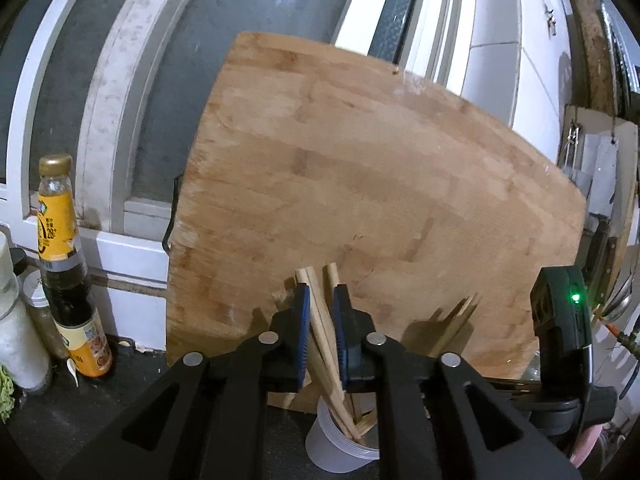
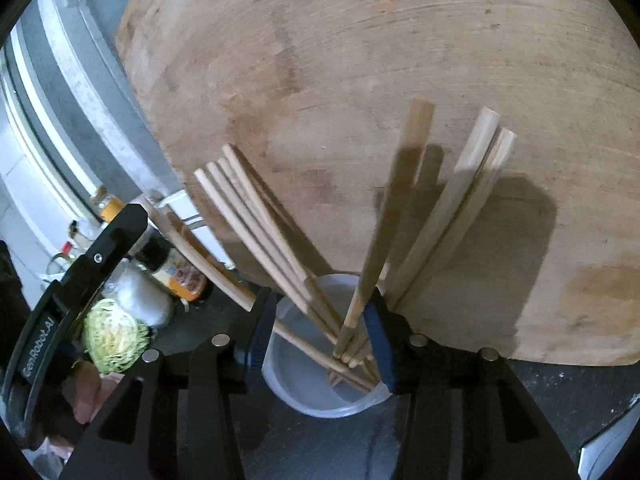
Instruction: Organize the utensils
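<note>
Against the leaning board (image 1: 380, 184), the left gripper (image 1: 320, 312) has its jaws nearly closed around two chopsticks (image 1: 320, 320) whose tips reach into the cup (image 2: 320, 380). The right gripper (image 2: 320, 332) straddles the cup, jaws wide, gripping nothing. Bumping the light cup could topple it and spill the sticks.
</note>
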Available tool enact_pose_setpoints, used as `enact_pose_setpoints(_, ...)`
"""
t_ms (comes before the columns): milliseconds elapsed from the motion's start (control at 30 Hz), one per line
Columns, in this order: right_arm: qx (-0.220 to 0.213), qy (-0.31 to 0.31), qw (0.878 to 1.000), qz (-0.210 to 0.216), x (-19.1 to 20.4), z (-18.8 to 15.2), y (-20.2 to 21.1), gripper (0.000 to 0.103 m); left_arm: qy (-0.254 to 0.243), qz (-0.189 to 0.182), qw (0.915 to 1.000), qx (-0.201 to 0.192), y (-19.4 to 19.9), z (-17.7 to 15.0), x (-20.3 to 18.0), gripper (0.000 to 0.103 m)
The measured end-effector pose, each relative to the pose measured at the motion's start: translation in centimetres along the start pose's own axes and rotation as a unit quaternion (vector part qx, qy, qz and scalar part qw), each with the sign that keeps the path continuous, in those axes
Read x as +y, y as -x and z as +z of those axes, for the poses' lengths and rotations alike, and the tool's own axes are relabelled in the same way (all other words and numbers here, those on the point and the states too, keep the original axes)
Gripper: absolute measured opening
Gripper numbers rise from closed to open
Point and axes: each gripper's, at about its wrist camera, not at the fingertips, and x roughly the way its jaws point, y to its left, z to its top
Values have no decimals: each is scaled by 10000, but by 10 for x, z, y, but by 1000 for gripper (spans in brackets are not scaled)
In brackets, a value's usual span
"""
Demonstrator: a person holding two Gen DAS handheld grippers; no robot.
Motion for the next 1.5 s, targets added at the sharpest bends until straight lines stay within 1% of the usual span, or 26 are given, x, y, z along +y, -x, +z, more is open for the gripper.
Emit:
enact_pose_setpoints(67,15,44,10000,19,0,0,0,48,-5,6,10000,-51,2,1,-1,16)
enact_pose_setpoints(300,134,89,9999,45,0,0,2,48,117,58,9998,-134,9,3,5,18)
enact_pose_setpoints(467,271,187,9993,183,3,-6,6,48,-34,334,9987,-372,19,3,5,27)
enact_pose_setpoints(533,354,194,9989,236,3,-7,6,48,-54,402,9983,-426,21,3,4,28)
enact_pose_setpoints(667,522,-51,9979,392,-2,-7,0,48,-44,431,9981,-432,21,4,5,29)
enact_pose_setpoints(733,584,-354,9955,662,-10,-6,-3,48,-33,449,9980,-432,21,4,5,29)
enact_pose_setpoints(767,614,-443,9945,727,-13,-5,-4,48,-25,451,9980,-432,21,4,6,29)
enact_pose_setpoints(800,623,-535,9938,749,-18,-5,-5,48,-15,451,9980,-433,21,4,6,29)
enact_pose_setpoints(867,543,-626,9944,655,-22,-4,-4,47,4,447,9980,-436,22,3,7,30)
enact_pose_setpoints(933,431,-627,9955,574,-22,-3,-2,36,6,451,9980,-436,22,3,7,31)
enact_pose_setpoints(1000,385,-607,9952,658,-22,-3,-1,26,-2,469,9979,-438,22,3,7,31)
enact_pose_setpoints(1067,307,-470,9962,666,-20,-2,2,20,-4,461,9980,-437,22,3,7,31)
enact_pose_setpoints(1100,275,-396,9970,603,-17,-3,2,19,-3,461,9980,-438,22,3,6,31)
enact_pose_setpoints(1200,155,-236,9988,391,-14,-4,6,19,-11,442,9980,-457,23,3,7,31)
enact_pose_setpoints(1367,-191,183,9996,14,1,-6,20,20,-39,473,9977,-494,24,2,6,33)
enact_pose_setpoints(1433,-256,358,9990,-99,5,-6,24,26,-83,482,9976,-498,25,3,5,33)
enact_pose_setpoints(1500,-378,593,9973,-218,10,-11,30,41,-151,529,9972,-516,26,3,2,33)
